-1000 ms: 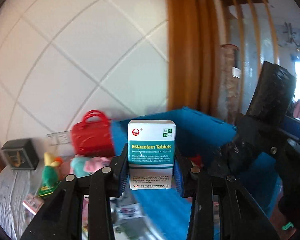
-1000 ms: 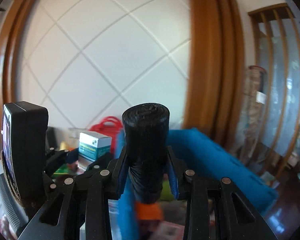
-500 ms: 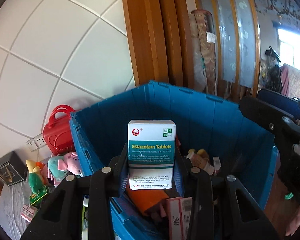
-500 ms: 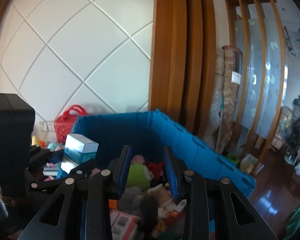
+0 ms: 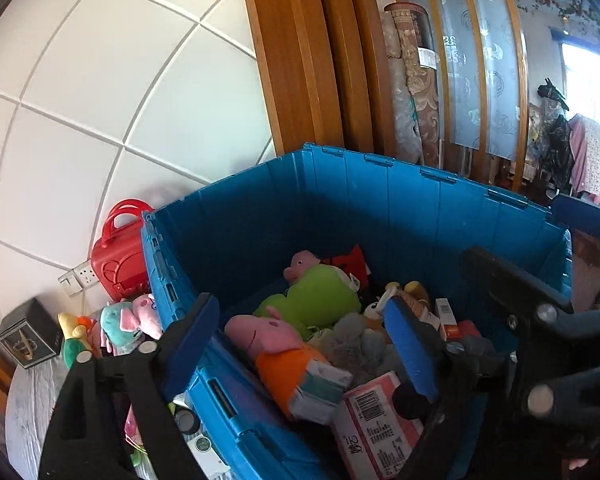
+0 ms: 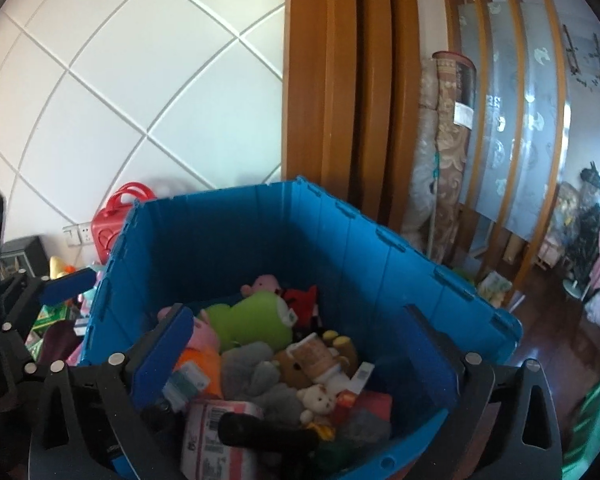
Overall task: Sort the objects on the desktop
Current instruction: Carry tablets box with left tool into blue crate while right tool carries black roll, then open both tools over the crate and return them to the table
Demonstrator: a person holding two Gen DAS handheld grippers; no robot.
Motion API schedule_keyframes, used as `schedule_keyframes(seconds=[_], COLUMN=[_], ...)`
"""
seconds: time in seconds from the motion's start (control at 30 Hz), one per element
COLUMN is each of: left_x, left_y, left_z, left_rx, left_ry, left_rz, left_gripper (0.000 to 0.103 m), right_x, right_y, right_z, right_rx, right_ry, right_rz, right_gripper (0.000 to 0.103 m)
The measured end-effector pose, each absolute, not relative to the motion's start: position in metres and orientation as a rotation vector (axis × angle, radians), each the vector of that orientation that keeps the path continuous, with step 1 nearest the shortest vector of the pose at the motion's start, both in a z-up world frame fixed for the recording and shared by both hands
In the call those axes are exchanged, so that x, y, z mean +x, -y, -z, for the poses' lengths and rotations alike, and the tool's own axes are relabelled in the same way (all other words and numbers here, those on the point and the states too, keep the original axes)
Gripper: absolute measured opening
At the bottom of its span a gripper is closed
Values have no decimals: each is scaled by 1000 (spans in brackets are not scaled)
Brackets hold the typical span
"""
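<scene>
**Both grippers released over the blue crate**

- Left gripper (image 5: 300,340): jaws opening, spread wide, nothing between the pads. It straddles the crate's left wall, its left finger outside the crate.
- Tablet box (image 5: 320,390): white and teal, lying tilted on the heap at the crate's near-left corner, just below the left gripper, touching the pink pig plush (image 5: 276,344).
- Right gripper (image 6: 300,352): jaws opening, at full spread, empty, above the crate's near edge.
- Black roll (image 6: 268,436): lying on its side across the pink-and-white carton (image 6: 208,436) at the crate's near edge, under the right gripper.
- Blue crate (image 6: 380,272): open-topped. Contents also include a green plush (image 6: 252,320), a grey plush (image 6: 256,376), a red plush (image 6: 302,304) toward the far wall, a small white bear (image 6: 318,398) and a brown bear (image 6: 312,360).
- Outside the crate's left wall, on the table (image 5: 28,412): a red toy case (image 5: 120,256) against the wall, a teal-and-pink plush (image 5: 120,320), a yellow-and-green toy (image 5: 74,338) and a dark box (image 5: 28,334) at the table's far-left edge.
</scene>
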State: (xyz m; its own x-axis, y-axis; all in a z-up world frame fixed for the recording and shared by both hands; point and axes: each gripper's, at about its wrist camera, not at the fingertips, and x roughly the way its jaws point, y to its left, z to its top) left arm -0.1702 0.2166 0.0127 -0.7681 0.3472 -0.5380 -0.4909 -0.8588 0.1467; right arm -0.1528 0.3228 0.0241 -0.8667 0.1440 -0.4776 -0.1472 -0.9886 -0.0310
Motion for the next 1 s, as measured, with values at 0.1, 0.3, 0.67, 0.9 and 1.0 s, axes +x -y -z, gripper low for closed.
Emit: schedule_keyframes(seconds=[0.1,0.3,0.67,0.9,1.0], left_x=[-169,-168,-161,-177,-186], left_y=[-206,-176,-49,49,90], left_z=[-14,-21,-22,21,39], left_rx=[-701,-677,-625,-805,-890], left_ry=[-361,-308,-230,-271,-253], left_rz=[-2574,-2605,-2743,-2798,-2808], left_gripper=[89,93,93,93,92], right_x=[-154,-145,-133,-151,-159], right_y=[-324,-308,-190,-96,-58], right_z=[-24,-36,-51,-23,-2], right_rx=[-759,-727,-646,-787,-877], right_ry=[-41,-45,35,72,103], right_rz=[-2886,-2902,-3076,-3157,-3161], right_gripper=[103,103,103,103,103])
